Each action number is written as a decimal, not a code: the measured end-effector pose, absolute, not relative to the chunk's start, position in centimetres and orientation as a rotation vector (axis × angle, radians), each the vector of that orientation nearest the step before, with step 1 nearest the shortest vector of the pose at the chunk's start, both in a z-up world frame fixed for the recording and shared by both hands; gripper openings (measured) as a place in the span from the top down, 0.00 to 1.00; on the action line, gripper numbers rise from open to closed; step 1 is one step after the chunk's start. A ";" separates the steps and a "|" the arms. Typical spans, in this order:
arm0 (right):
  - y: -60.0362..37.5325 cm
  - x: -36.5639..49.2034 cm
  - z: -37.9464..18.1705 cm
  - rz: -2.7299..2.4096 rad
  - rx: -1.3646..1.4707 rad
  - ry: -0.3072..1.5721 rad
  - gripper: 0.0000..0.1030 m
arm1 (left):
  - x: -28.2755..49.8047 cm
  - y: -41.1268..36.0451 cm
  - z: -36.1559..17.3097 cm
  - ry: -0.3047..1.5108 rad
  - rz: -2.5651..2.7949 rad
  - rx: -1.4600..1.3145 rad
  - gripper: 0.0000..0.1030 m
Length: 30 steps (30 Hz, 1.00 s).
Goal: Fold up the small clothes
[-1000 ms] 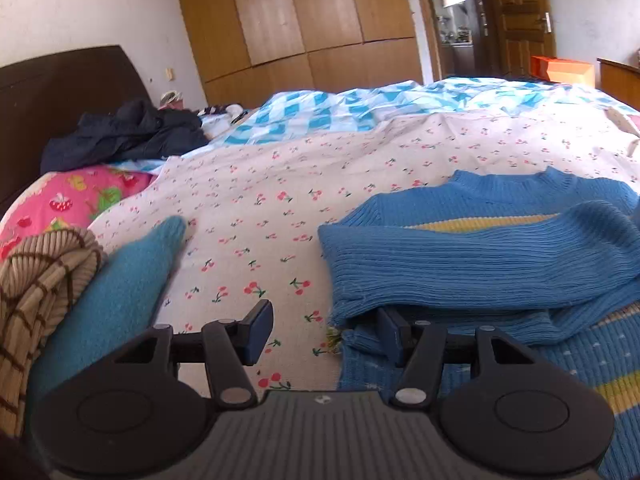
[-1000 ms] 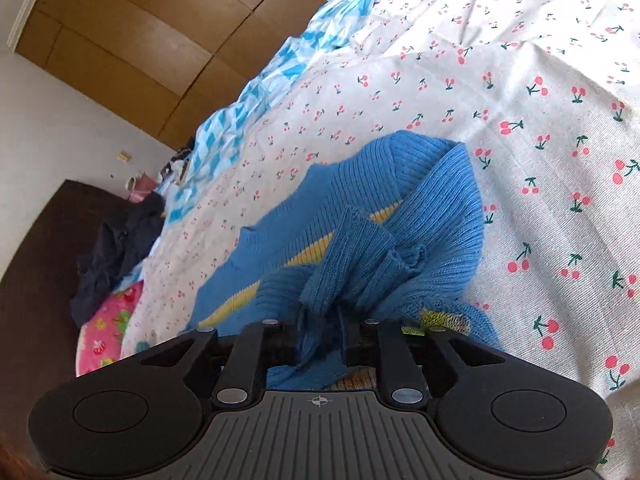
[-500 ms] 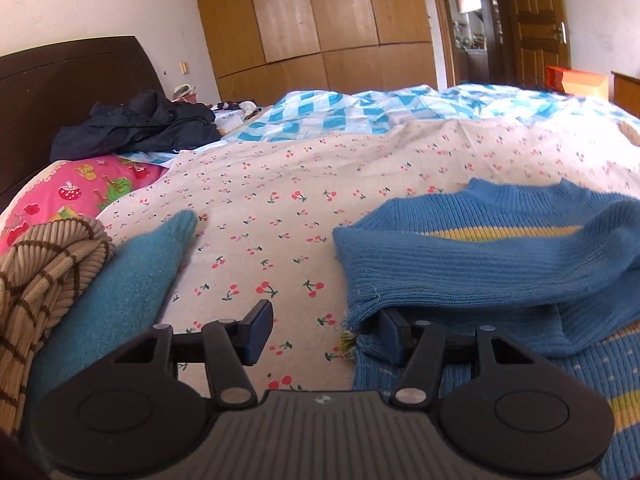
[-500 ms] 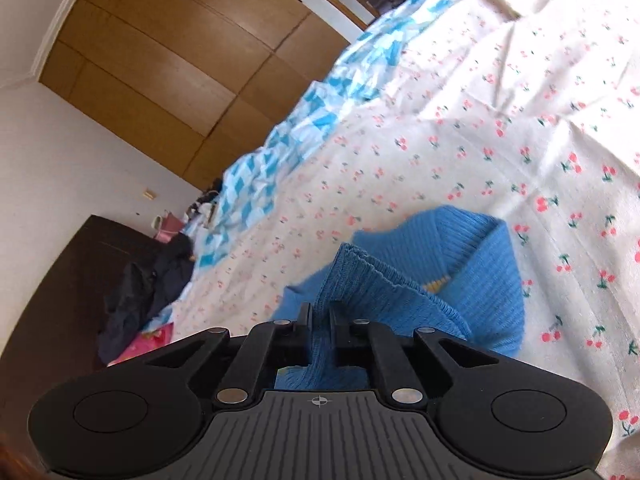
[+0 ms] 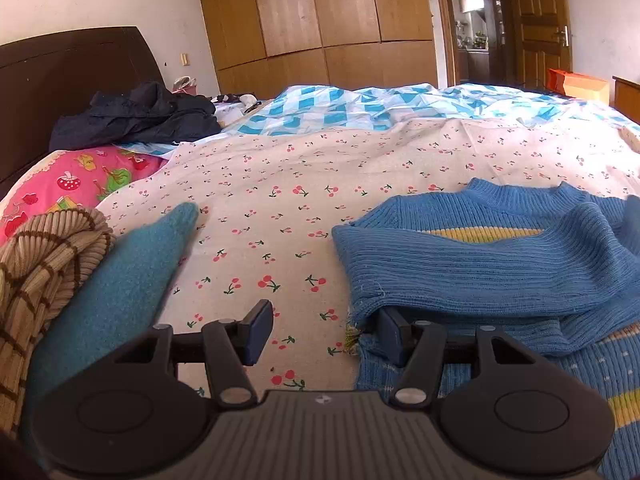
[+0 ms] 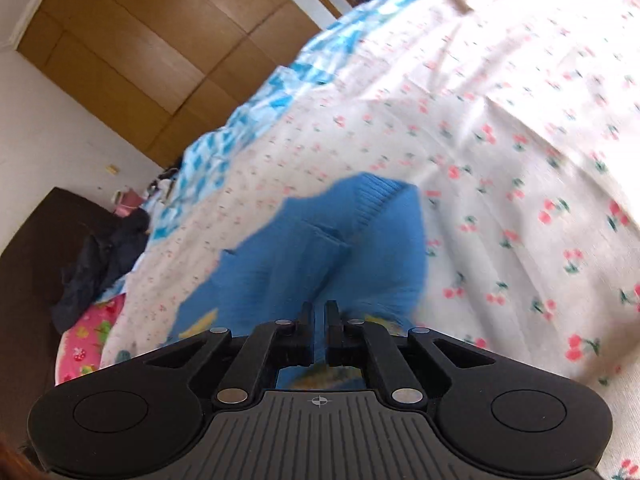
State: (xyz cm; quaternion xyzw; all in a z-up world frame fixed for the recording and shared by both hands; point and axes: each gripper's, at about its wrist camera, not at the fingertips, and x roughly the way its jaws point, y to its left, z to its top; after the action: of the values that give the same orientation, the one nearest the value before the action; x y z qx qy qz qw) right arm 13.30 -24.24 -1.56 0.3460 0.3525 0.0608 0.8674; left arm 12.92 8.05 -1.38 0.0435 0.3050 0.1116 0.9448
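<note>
Right gripper (image 6: 319, 316) tilted down, jaws pinching blue sweater (image 6: 320, 248), left gripper (image 5: 324, 332) jaws half-open, holding nothing

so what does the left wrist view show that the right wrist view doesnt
Only the left wrist view: the teal cloth, the striped tan knit, the open door, and the left hand-held gripper, open beside the sweater's edge.
Only the right wrist view: the right hand-held gripper, shut on a fold of the sweater.
Both: the blue sweater, cherry sheet, dark jacket, wardrobe.
</note>
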 end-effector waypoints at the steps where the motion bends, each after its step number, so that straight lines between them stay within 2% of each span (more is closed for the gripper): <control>1: -24.6 13.0 -1.9 0.129 0.748 0.747 0.94 | 12.9 8.0 -1.4 0.623 0.228 0.091 0.41; 3: -24.9 12.6 -1.9 0.136 0.779 0.732 0.89 | 12.9 7.9 -1.4 0.627 0.231 0.094 0.41; 6: -24.5 13.3 -0.5 0.166 0.750 0.703 0.88 | 12.6 7.8 -1.3 0.622 0.238 0.095 0.41; 8: -24.2 14.4 -0.1 0.146 0.723 0.708 0.78 | 12.6 7.7 -1.2 0.619 0.240 0.097 0.41; 9: -24.1 15.1 -0.1 0.130 0.717 0.721 0.66 | 12.6 7.6 -1.3 0.619 0.241 0.100 0.41; 10: -24.0 15.8 -0.4 0.117 0.723 0.735 0.59 | 12.6 7.6 -1.3 0.620 0.242 0.102 0.41; 13: -24.0 17.4 -1.6 0.103 0.799 0.783 0.58 | 12.7 7.6 -1.4 0.621 0.236 0.101 0.41; 17: -23.5 18.5 -2.6 0.068 0.832 0.796 0.61 | 12.7 7.6 -1.4 0.619 0.227 0.099 0.41; 19: -23.5 18.9 -2.7 0.056 0.846 0.803 0.86 | 12.6 7.7 -1.3 0.616 0.226 0.095 0.41; 20: -23.7 18.9 -2.4 0.066 0.865 0.799 0.91 | 12.5 7.8 -1.1 0.609 0.224 0.088 0.41; 25: -24.2 15.6 1.5 0.136 0.779 0.640 0.92 | 11.1 8.4 0.6 0.499 0.208 0.012 0.39; 27: -24.4 15.2 1.3 0.115 0.746 0.652 0.92 | 11.0 8.6 0.9 0.472 0.214 -0.010 0.37; 30: -24.7 16.1 -1.3 0.027 0.711 0.769 0.92 | 11.7 8.7 0.5 0.513 0.219 -0.018 0.35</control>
State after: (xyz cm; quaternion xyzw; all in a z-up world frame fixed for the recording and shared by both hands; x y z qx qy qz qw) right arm 16.06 -24.66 -1.35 0.3394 0.3671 0.0130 0.8659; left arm 11.73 8.68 0.46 -0.0089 0.2530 0.1083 0.9614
